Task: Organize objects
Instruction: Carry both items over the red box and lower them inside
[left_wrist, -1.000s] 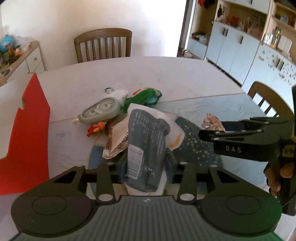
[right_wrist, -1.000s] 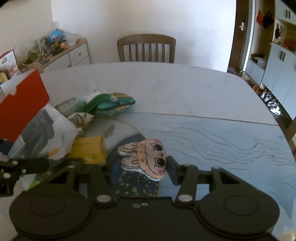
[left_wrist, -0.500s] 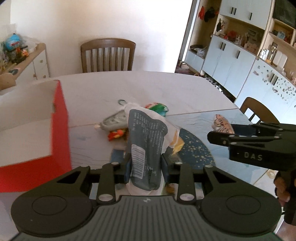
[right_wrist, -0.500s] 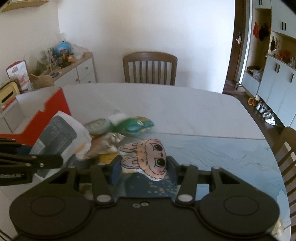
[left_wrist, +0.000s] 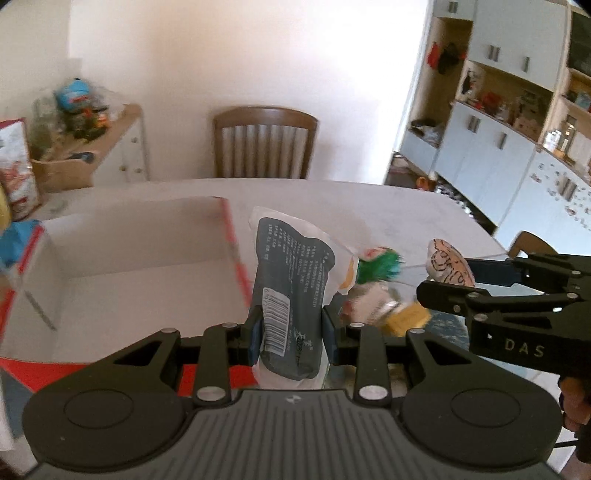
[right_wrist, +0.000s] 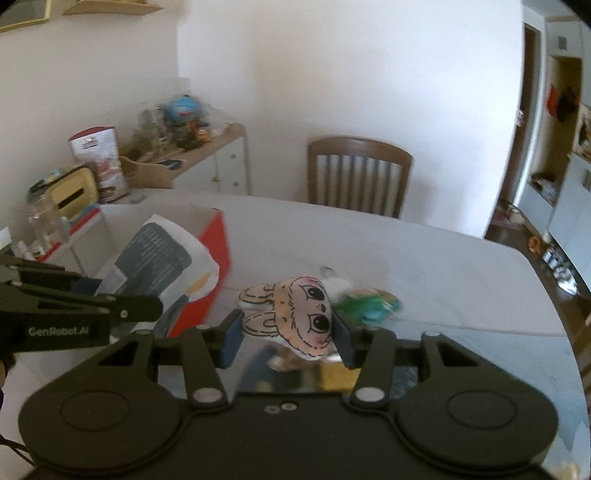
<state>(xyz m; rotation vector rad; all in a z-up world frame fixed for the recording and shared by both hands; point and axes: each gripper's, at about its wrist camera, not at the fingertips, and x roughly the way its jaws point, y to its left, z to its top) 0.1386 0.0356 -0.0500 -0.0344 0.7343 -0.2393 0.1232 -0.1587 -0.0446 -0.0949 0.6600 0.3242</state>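
White marble table (left_wrist: 369, 206), wooden chair (left_wrist: 264, 144) behind. Left wrist view: left gripper (left_wrist: 291, 330) angled downward, pinching grey pouch (left_wrist: 291, 291) upright beside the open red box (left_wrist: 122, 266). Right wrist view: right gripper (right_wrist: 288, 338) angled downward, clamping bunny-face packet (right_wrist: 295, 314) above the table; green packet (right_wrist: 365, 301) lies beyond.

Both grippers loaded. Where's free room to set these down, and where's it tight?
Free: the white floor of the open red cardboard box, seemingly empty, and the bare white tabletop between the wooden slat-back chair and the pile. Crowded: the green packet and yellow packet clustered below the right gripper with its rabbit-face plush.
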